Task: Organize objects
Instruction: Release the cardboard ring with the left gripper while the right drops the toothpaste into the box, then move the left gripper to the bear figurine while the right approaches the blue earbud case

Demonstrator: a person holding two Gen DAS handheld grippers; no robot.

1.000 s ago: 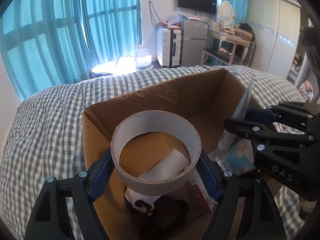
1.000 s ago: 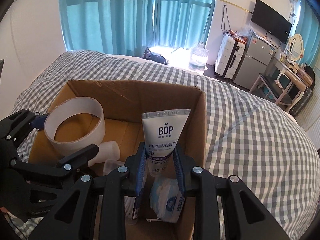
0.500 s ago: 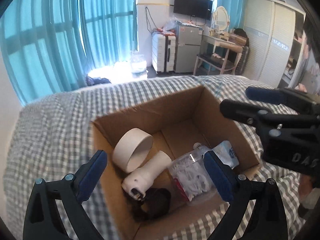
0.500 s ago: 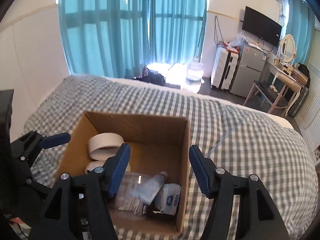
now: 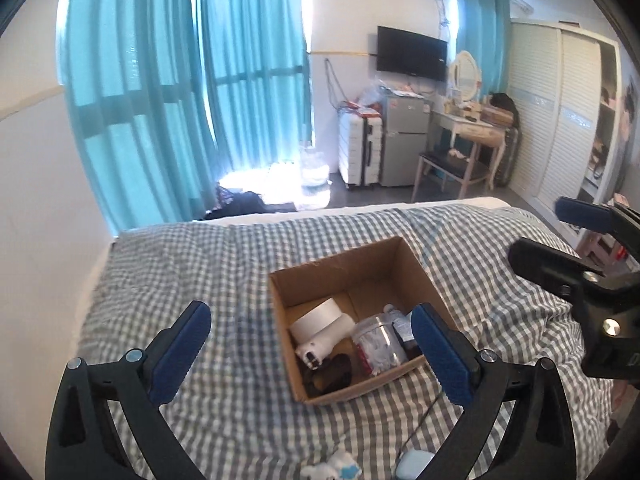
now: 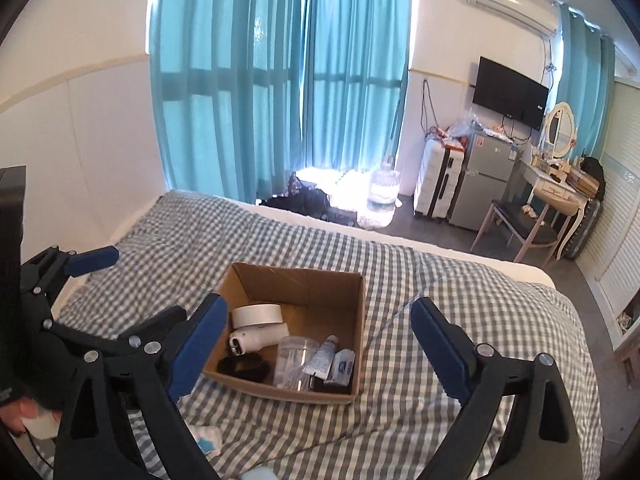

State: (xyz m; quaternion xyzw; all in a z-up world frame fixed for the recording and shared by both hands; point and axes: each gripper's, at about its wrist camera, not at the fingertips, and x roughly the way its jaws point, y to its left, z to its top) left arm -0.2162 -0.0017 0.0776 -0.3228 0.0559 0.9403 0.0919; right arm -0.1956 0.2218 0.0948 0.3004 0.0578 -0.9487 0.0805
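An open cardboard box (image 5: 384,258) (image 6: 344,280) sits on the checked bed. Inside lie a white tape roll (image 5: 316,320) (image 6: 258,315), a white cylinder device (image 5: 326,342) (image 6: 256,337), a clear plastic jar (image 5: 378,340) (image 6: 294,356), a white tube (image 6: 322,358), a tissue pack (image 6: 342,366) and a black item (image 5: 330,372) (image 6: 242,366). My left gripper (image 5: 310,350) is open and empty, held above and in front of the box. My right gripper (image 6: 316,346) is open and empty, also above the box; it also shows in the left wrist view (image 5: 560,240).
The grey checked bedspread (image 5: 200,272) (image 6: 460,304) surrounds the box. A small blue-white item (image 5: 336,468) and a pale blue case with a cord (image 5: 414,466) lie near the front edge. A wall is at the left; curtains, fridge, suitcase and desk stand beyond.
Both grippers opened, dropping the tape roll and the tube into the box, then pulled up and back away from it.
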